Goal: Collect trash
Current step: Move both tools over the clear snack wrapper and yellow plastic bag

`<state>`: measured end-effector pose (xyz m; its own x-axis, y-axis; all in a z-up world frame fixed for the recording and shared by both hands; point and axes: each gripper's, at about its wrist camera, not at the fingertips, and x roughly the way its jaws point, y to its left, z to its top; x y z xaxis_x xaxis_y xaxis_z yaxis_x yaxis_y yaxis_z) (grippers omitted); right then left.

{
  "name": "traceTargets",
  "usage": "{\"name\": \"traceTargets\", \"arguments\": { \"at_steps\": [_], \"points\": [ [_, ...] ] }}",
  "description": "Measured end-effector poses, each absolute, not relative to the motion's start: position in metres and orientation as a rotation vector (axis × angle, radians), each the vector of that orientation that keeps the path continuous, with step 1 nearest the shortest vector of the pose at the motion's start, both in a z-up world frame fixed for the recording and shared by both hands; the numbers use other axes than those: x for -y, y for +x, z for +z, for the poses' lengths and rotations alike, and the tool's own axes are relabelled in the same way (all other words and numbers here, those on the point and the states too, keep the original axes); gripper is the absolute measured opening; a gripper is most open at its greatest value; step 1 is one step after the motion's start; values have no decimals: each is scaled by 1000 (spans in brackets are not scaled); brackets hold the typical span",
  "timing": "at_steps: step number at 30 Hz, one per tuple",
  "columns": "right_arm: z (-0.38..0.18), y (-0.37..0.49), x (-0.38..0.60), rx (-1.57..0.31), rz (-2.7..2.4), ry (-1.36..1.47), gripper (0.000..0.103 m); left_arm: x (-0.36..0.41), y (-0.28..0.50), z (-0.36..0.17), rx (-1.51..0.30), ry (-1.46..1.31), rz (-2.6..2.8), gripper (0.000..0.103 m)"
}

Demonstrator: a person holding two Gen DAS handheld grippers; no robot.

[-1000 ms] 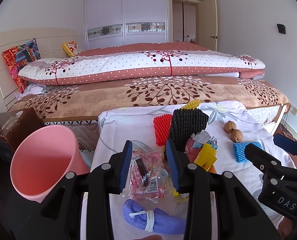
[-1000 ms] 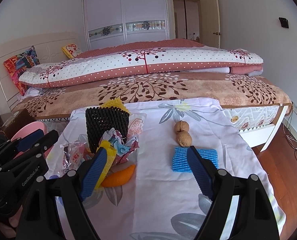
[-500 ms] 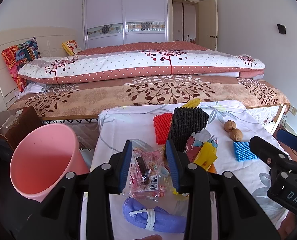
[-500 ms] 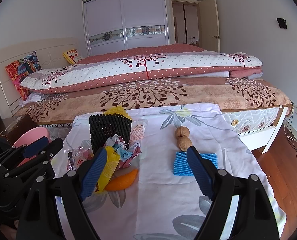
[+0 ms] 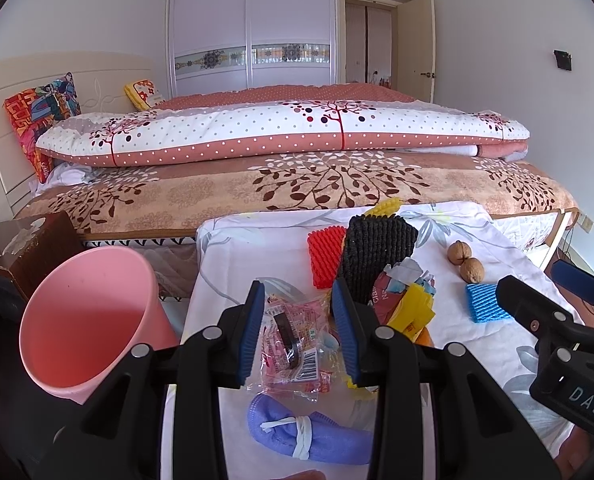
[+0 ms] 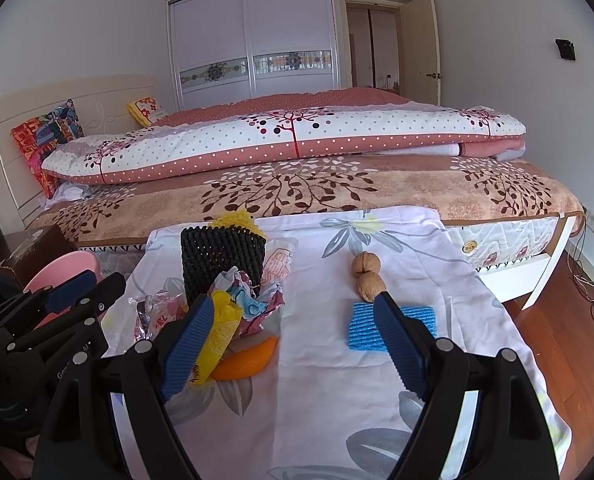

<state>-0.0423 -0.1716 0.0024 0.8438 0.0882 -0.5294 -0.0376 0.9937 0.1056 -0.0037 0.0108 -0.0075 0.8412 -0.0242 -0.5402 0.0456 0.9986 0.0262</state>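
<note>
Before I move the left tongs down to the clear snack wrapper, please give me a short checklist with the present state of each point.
1. Left tongs open, nothing between the pads: ok.
2. Clear snack wrapper lined up in the gap of the tongs: ok.
3. Wrapper free of other trash: cannot tell; the yellow wrapper lies close beside it.
4. Pink bin in view, mouth unblocked: ok.
5. Right tongs open and apart from the left tongs: ok.
6. Walnuts away from the wrapper: ok.
</note>
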Motion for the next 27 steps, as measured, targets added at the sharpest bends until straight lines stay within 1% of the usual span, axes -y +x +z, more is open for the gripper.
{"name": "traceTargets", "arguments": {
  "at_steps": [6, 11, 20, 24, 27],
  "points": [
    [0, -41, 170, -567, 68, 83, 81, -17, -3, -7, -577, 36, -49, 36],
    [-3, -39, 171, -576, 70, 85, 80, -37, -3, -8, -591, 14, -60, 36],
    [-11, -36, 166, -606, 118, 71, 73, -75, -13, -11, -637, -25, -109, 36],
    [-18, -33, 159, -635, 153, 63, 69, -79, -22, -22, -678, -5, -133, 36],
    [-22, -32, 154, -644, 169, 57, 69, -78, -24, -34, -716, 3, -140, 36]
  ]
}}
